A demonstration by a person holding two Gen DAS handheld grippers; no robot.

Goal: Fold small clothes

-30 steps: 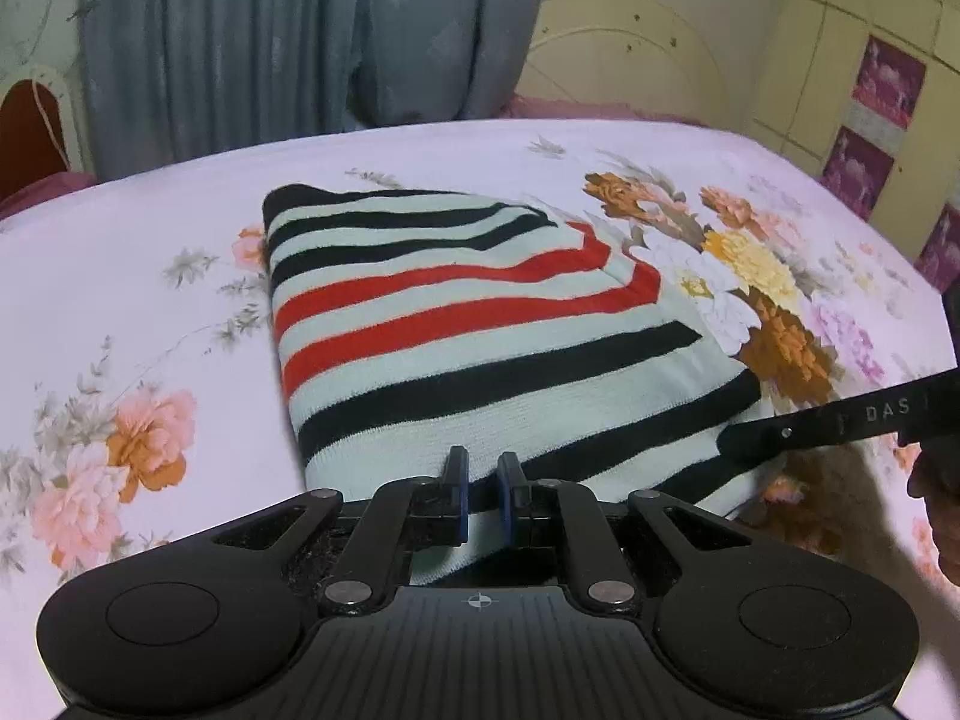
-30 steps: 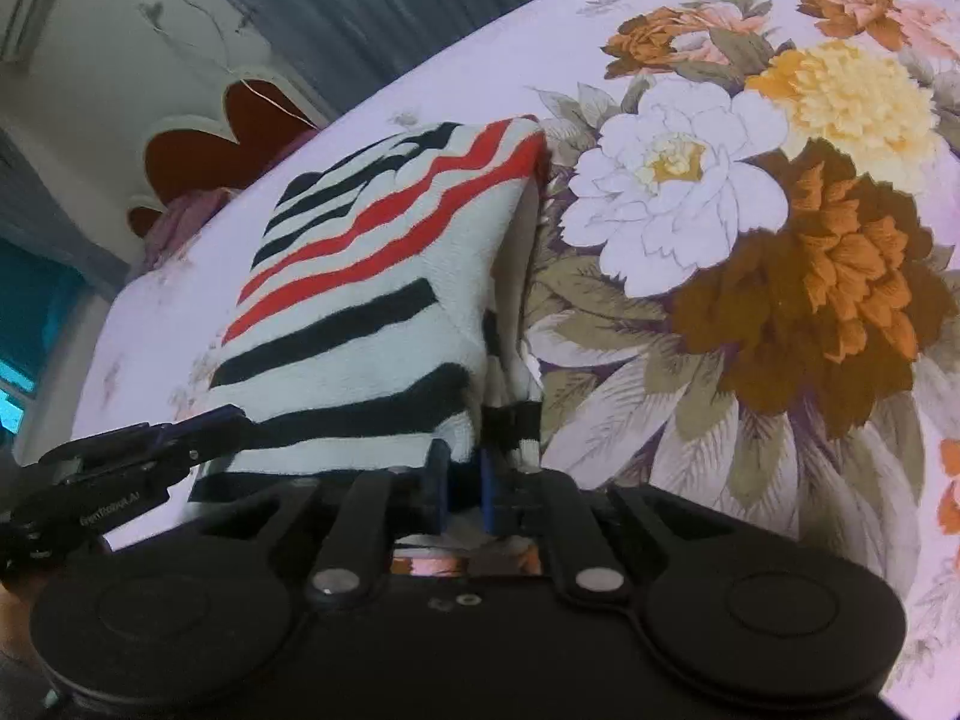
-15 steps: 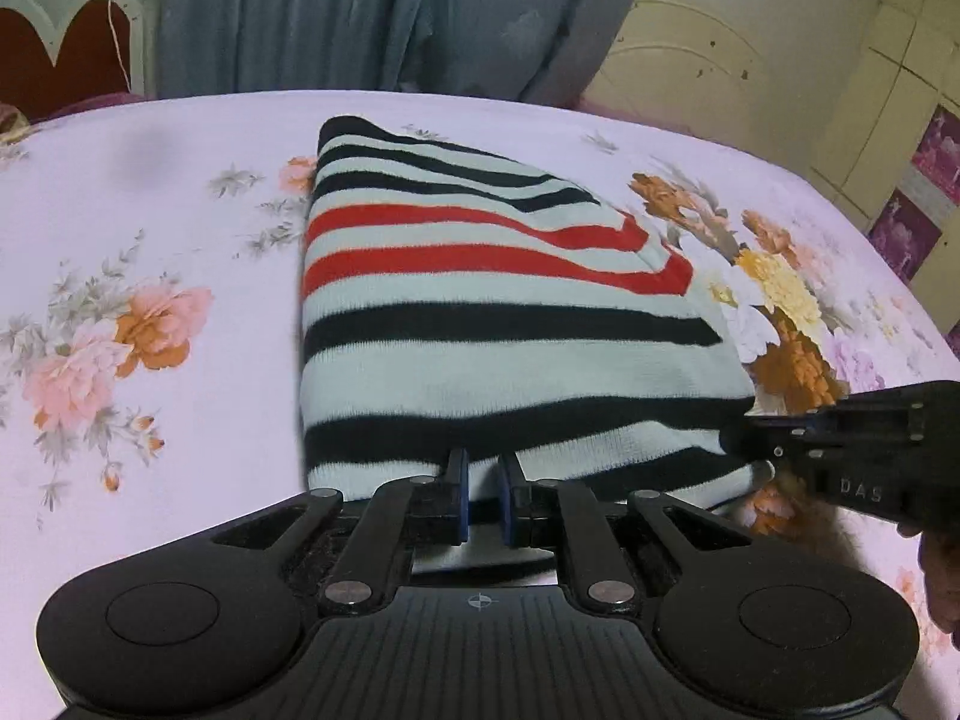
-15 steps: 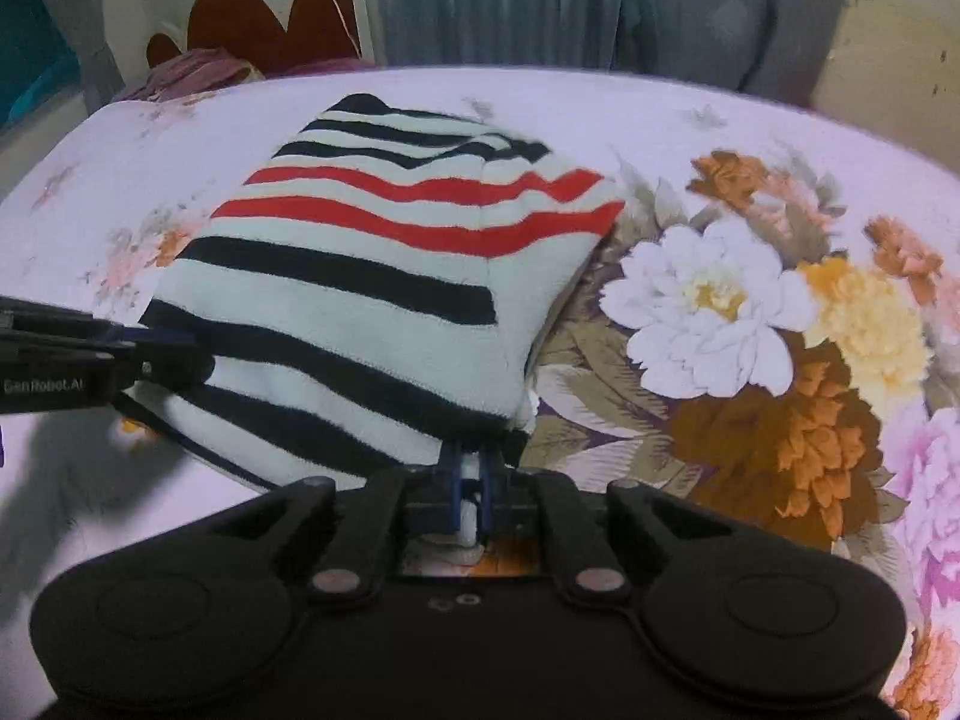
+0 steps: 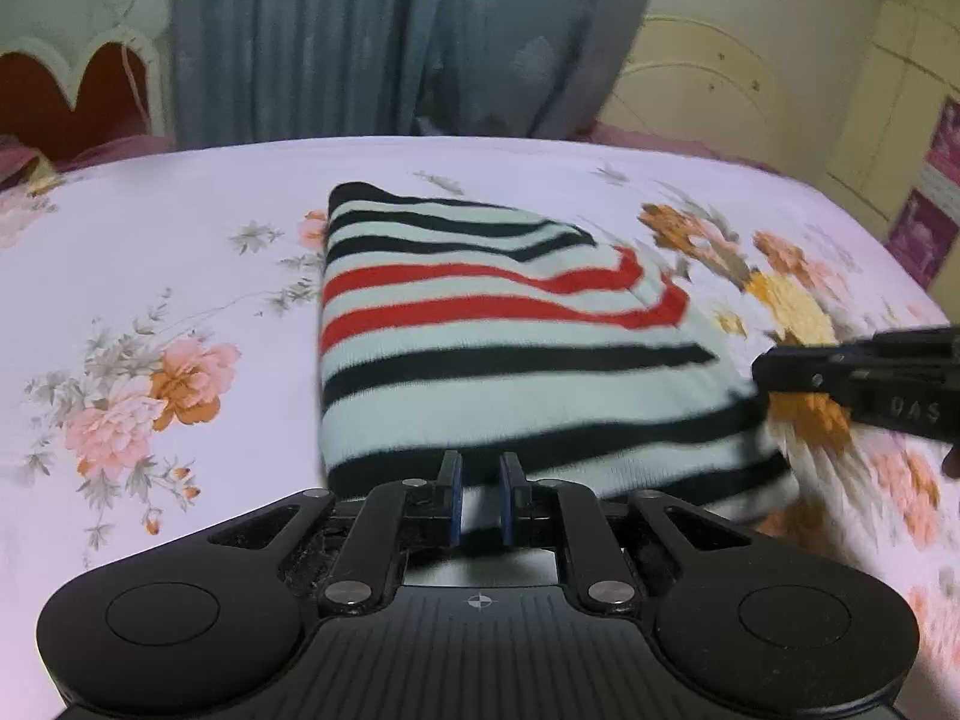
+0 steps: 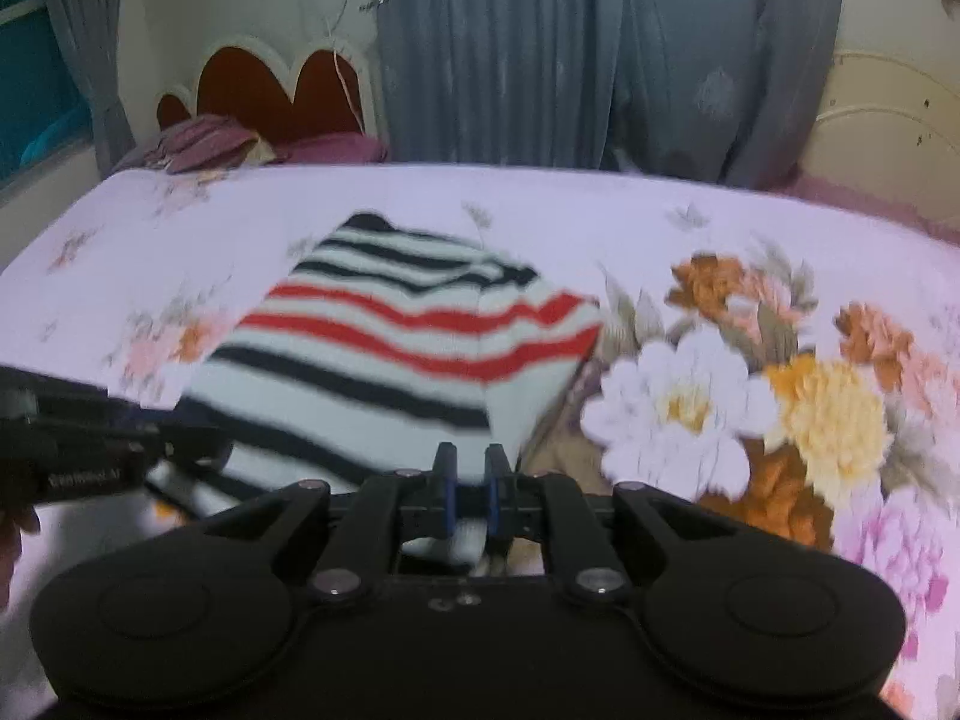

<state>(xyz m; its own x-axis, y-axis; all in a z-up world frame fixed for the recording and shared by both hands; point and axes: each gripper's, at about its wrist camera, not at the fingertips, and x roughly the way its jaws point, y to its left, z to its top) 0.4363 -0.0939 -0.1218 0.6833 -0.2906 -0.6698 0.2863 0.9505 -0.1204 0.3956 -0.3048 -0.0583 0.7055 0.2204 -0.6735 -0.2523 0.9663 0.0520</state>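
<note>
A folded striped knit garment (image 5: 498, 354), pale mint with black and red stripes, lies on the floral bedsheet (image 5: 150, 276). My left gripper (image 5: 479, 483) is at its near hem, jaws narrowly parted with the fabric edge between them. My right gripper (image 6: 468, 477) is at the garment's near right corner (image 6: 384, 372), jaws also narrowly parted with pale fabric between them. Each gripper shows in the other's view: the right one at the right edge (image 5: 864, 381), the left one at the left edge (image 6: 90, 450).
The bed carries a pink sheet with large flower prints (image 6: 750, 396). A red scalloped headboard (image 6: 270, 84) and pillows (image 6: 204, 141) stand at the far left. Grey curtains (image 5: 390, 36) hang behind. A cream wardrobe (image 5: 888, 90) stands to the right.
Both grippers have risen and levelled out, pulling back from the garment. Both pairs of jaws have opened slightly. The garment's near edge has shifted and blurs.
</note>
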